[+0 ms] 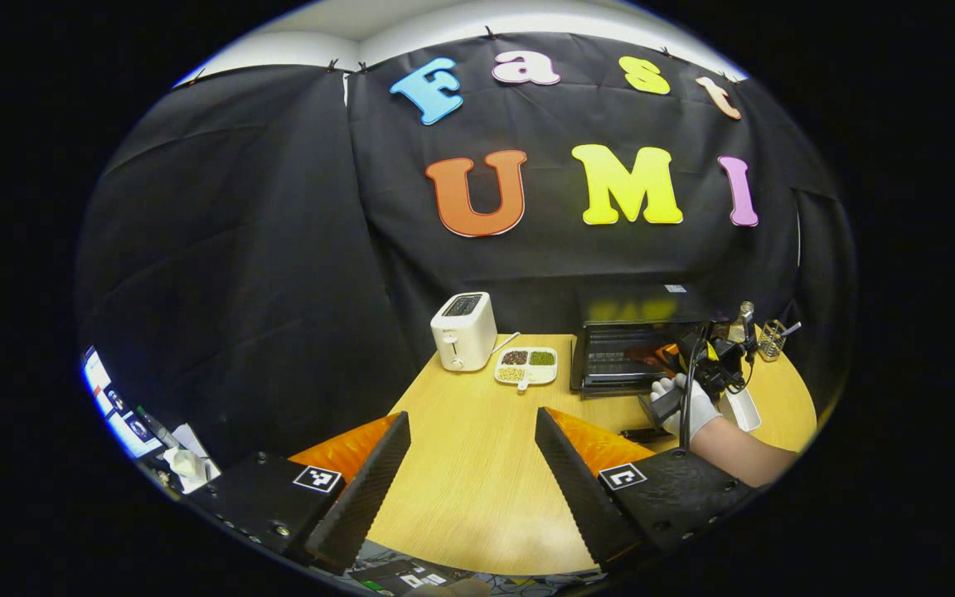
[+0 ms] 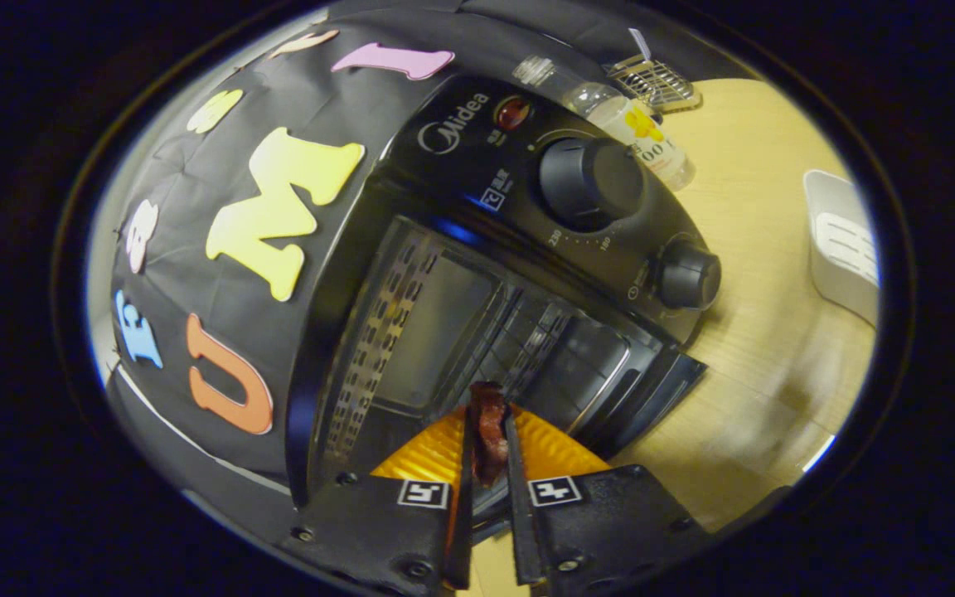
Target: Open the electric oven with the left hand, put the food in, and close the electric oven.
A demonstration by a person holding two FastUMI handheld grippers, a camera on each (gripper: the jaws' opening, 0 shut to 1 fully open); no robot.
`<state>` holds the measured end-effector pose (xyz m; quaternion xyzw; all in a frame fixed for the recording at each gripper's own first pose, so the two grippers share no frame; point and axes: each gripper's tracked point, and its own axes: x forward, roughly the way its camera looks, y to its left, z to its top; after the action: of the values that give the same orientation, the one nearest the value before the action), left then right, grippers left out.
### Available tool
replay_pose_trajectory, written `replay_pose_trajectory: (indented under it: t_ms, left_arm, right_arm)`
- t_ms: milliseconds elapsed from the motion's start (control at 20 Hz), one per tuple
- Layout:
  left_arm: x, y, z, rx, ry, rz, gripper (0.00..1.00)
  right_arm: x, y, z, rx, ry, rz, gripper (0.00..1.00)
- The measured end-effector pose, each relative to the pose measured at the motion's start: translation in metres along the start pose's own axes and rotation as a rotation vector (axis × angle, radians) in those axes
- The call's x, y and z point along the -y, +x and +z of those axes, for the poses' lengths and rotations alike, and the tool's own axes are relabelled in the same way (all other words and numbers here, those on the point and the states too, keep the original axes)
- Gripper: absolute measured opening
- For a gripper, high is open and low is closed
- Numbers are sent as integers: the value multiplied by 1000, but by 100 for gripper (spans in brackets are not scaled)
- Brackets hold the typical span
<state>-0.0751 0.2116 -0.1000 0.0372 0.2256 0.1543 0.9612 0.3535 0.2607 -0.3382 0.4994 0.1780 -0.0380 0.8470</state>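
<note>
Right gripper view: right gripper (image 2: 487, 464), closed on the reddish food (image 2: 487, 427) at lower centre, faces the open oven (image 2: 444, 315). Carry it well inside before releasing. Left gripper (image 1: 471, 473) hangs wide open, empty, above the table (image 1: 477, 489).

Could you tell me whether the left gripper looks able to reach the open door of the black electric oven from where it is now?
Probably yes. The left gripper is open above bare wooden table, and the black electric oven stands farther ahead to its right. However, the gloved hand with the right gripper sits at the oven's mouth and could crowd it.
</note>
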Motion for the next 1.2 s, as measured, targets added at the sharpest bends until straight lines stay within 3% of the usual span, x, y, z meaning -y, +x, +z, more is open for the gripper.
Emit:
replay_pose_trajectory:
  t_ms: [100,150,300,450,500,650,900,1200]
  left_arm:
    - [0,0,-3,-4,-3,1,97]
    - [2,1,-3,-2,-5,-1,97]
    - [9,0,-5,7,-2,-15,97]
    - [18,1,-6,19,-2,-35,97]
    - [21,1,-5,27,1,-43,97]
    - [37,2,-3,54,11,-81,97]
    - [84,8,-1,118,20,-176,97]
    - [166,23,-36,81,5,-271,97]
  right_arm:
    - [0,-3,0,-3,-100,-10,62]
    - [-1,-7,3,9,-160,-22,66]
    - [1,-19,14,16,-359,-53,100]
    - [3,-37,23,5,-483,-45,100]
    - [2,-45,26,4,-519,-41,96]
    - [2,-83,39,-14,-645,-22,100]
    - [-10,-168,104,40,-950,28,100]
    - [-16,-286,194,115,-1022,104,100]
